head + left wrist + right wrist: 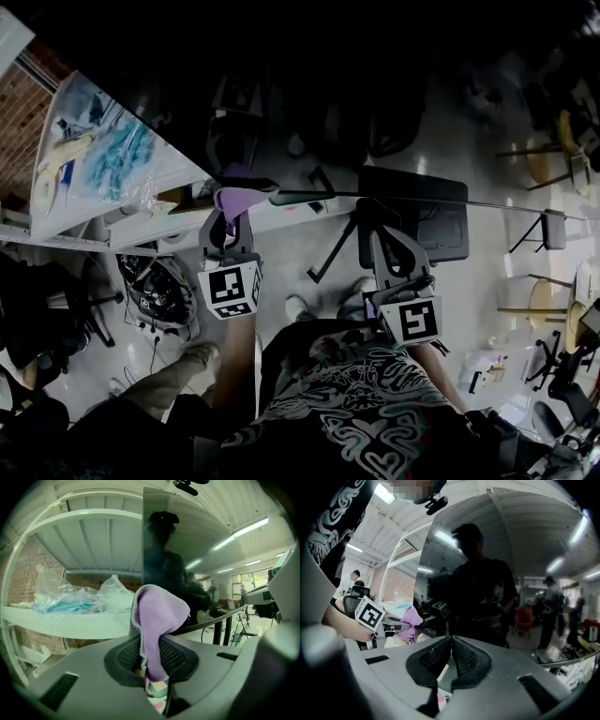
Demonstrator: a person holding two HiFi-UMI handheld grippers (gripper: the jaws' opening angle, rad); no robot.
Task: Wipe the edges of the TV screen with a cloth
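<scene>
Mid-frame in the head view, the left gripper (228, 225) is pinching a fuzzy lilac cloth (157, 616) at the left edge of the dark glossy TV screen (161, 536) (seemingly placed for wiping), while the right gripper (451, 639), jaws pressed together empty, is hovering alongside.

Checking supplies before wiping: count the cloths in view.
1: a purple cloth clamped in the left gripper, at the TV screen's left end. More may be hidden.
</scene>
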